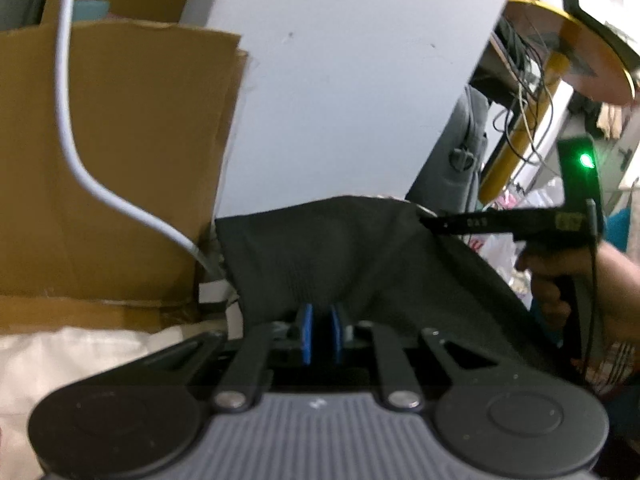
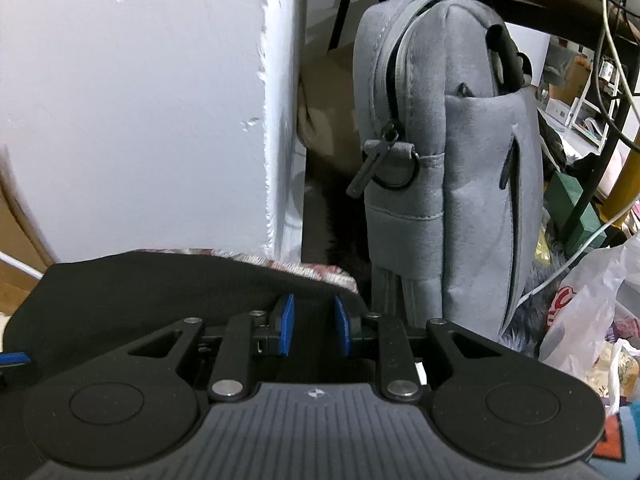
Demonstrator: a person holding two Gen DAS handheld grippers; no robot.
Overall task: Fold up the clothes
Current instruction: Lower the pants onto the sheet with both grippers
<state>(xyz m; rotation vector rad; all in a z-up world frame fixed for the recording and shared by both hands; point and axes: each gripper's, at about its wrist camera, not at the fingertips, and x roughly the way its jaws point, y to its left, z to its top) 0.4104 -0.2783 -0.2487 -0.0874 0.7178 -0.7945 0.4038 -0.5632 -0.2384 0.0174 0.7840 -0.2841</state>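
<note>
A dark grey garment [image 1: 340,256] hangs stretched between both grippers in front of a white wall. My left gripper [image 1: 322,334] is shut on its near edge, with the fabric pinched between the blue pads. To the right, my right gripper [image 1: 426,221], held by a person's hand [image 1: 556,292], grips the garment's upper right corner. In the right wrist view the garment [image 2: 140,284] spreads to the left, and a fold of it sits between the pads of the right gripper [image 2: 314,326], which is shut on it. Part of the left gripper's blue pad [image 2: 14,357] shows at the left edge.
A cardboard box [image 1: 120,160] with a white cable [image 1: 66,120] across it stands to the left, above a white cloth surface [image 1: 80,360]. A grey bag [image 2: 448,160] stands upright to the right of the wall corner [image 2: 276,120]. Plastic bags [image 2: 592,300] and clutter fill the far right.
</note>
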